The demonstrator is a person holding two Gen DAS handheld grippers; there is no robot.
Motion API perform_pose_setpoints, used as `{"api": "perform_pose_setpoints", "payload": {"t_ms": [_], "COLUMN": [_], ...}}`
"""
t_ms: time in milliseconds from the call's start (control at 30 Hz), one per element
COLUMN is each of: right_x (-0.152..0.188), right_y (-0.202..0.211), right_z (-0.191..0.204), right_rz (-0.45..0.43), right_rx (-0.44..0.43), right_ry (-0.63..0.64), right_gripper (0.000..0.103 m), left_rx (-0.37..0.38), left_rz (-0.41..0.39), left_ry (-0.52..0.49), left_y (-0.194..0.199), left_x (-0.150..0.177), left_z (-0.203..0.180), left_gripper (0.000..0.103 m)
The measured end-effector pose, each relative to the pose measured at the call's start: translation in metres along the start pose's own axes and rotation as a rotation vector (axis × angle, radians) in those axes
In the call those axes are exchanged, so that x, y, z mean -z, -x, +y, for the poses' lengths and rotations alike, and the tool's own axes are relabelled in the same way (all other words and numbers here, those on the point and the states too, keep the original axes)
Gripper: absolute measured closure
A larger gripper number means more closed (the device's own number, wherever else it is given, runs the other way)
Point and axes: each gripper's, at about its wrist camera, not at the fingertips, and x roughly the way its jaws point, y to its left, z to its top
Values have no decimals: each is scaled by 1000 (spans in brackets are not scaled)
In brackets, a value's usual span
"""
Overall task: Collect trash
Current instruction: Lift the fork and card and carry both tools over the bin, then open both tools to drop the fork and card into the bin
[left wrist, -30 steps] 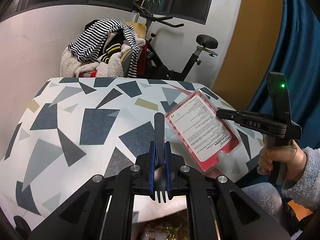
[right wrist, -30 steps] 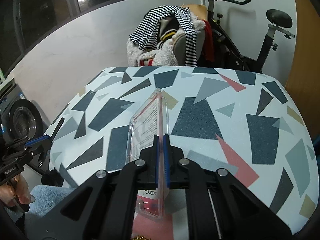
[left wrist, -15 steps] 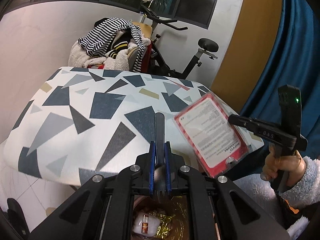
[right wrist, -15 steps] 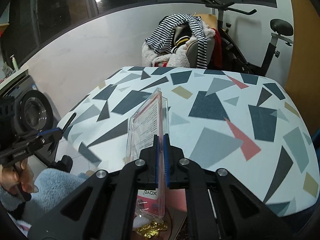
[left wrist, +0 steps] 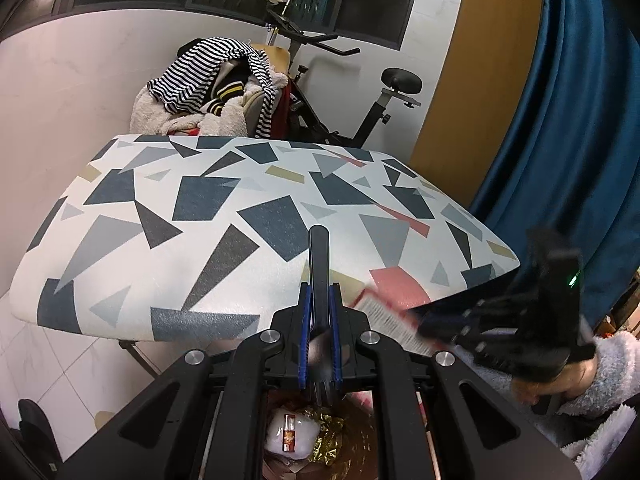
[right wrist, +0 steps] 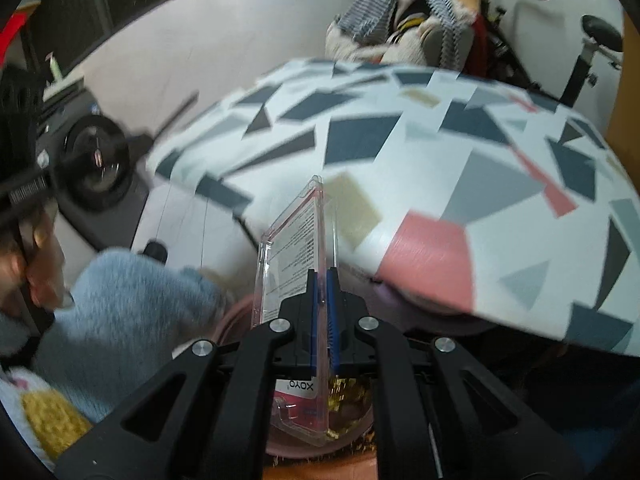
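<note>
My left gripper [left wrist: 320,312] is shut on a black plastic fork [left wrist: 319,264], handle pointing forward, tines back over a bin [left wrist: 360,440] that holds a white wrapper and gold foil [left wrist: 326,438]. My right gripper [right wrist: 324,280] is shut on a clear plastic package with a red and white card [right wrist: 294,248], held on edge past the table's near edge, above the pink bin rim [right wrist: 236,316]. The same package [left wrist: 384,316] and the right gripper [left wrist: 520,336] show blurred at the right of the left wrist view.
The table [left wrist: 224,216] has a white top with grey, dark and pink shapes. Behind it stand a chair heaped with striped clothes [left wrist: 212,84] and an exercise bike [left wrist: 360,116]. A blue curtain [left wrist: 560,140] hangs right. A washing machine [right wrist: 92,160] stands left.
Both grippers have drawn back off the table and sunk toward the bin. The package has moved from over the table's right side to below its near edge. Both stay shut.
</note>
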Motion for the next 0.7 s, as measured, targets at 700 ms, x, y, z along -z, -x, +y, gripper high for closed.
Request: {"api": "perform_pose_setpoints", "payload": {"t_ms": [700], "right_x": [42], "right_y": [-93], "right_z": [20], "right_rz": [226], "right_rx": [-22], "right_ry": [-7], "right_gripper": [78], "left_rx": [5], "left_rz": [42], "left_ry": [45], "left_y": [-13], "left_x": [18], "left_z": [9], "left_gripper": [94]}}
